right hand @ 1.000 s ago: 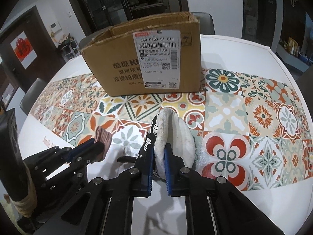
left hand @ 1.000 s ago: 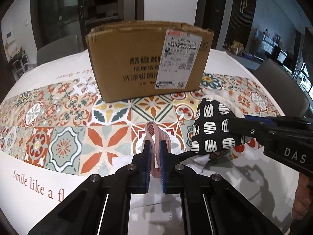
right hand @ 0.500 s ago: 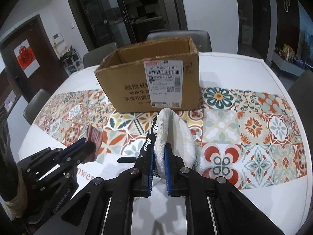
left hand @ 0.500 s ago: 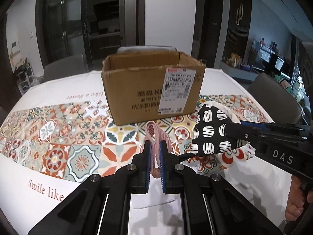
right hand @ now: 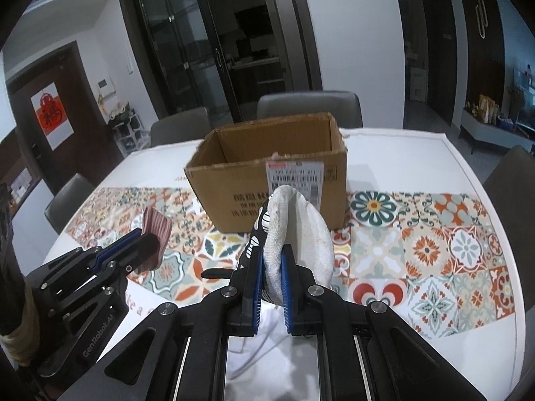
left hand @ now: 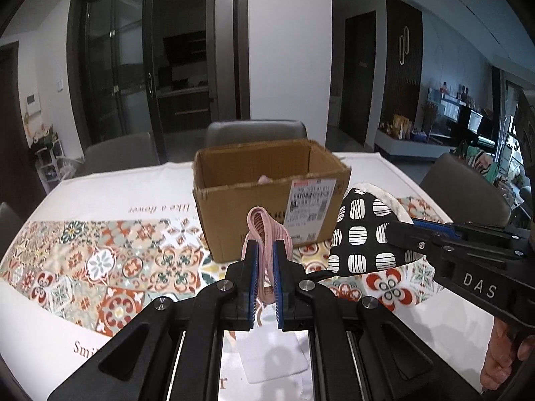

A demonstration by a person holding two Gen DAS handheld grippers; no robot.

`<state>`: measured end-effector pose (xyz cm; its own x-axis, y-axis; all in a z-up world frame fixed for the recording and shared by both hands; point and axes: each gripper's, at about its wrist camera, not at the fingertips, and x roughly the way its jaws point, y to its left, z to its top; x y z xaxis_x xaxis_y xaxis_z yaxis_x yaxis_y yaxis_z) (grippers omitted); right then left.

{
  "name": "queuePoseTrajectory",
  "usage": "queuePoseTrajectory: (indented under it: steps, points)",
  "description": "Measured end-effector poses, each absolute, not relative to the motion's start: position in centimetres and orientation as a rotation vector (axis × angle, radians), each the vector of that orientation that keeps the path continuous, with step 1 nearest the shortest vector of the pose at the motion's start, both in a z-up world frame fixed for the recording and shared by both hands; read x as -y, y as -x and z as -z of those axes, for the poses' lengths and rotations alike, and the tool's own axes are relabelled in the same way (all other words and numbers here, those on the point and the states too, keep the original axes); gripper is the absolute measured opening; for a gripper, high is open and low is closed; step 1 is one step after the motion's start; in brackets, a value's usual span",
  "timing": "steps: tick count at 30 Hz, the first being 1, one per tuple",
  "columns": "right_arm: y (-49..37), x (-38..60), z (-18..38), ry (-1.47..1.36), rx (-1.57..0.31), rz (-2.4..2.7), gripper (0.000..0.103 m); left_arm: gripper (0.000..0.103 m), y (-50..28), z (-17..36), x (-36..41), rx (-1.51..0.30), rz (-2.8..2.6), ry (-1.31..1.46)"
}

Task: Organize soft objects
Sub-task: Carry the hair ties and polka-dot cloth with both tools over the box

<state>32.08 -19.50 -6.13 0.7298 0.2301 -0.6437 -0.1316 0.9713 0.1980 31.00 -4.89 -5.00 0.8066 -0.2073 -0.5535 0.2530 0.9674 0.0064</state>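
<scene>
While the table [left hand: 110,197] under its tiled, glossy cloth carries a corrugated cardboard box [left hand: 254,230] near the far edge, open-topped with something pink already showing inside, the task looks partway done. Both loads hang above the near edge, unboxed. The right gripper [right hand: 271,260] clenches a padded black-and-white mitt [right hand: 301,234] (grubby lining), and the left gripper [left hand: 264,260] clamps a ribbed pink band [left hand: 267,230].

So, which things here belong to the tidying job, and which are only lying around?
Belong:
- pink striped cloth, in left gripper
- black-and-white mitt, in right gripper
- cardboard box

Lying about:
- white card
- grey chairs
</scene>
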Motion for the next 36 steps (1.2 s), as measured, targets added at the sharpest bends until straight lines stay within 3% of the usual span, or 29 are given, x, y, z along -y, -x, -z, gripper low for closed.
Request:
queuePoseTrajectory:
  steps: [36]
  points:
    - [-35.1,17.6,-2.9,-0.097,-0.446,-0.201,0.012,0.01,-36.3,-2.1,3.7,-0.407,0.244,-0.068]
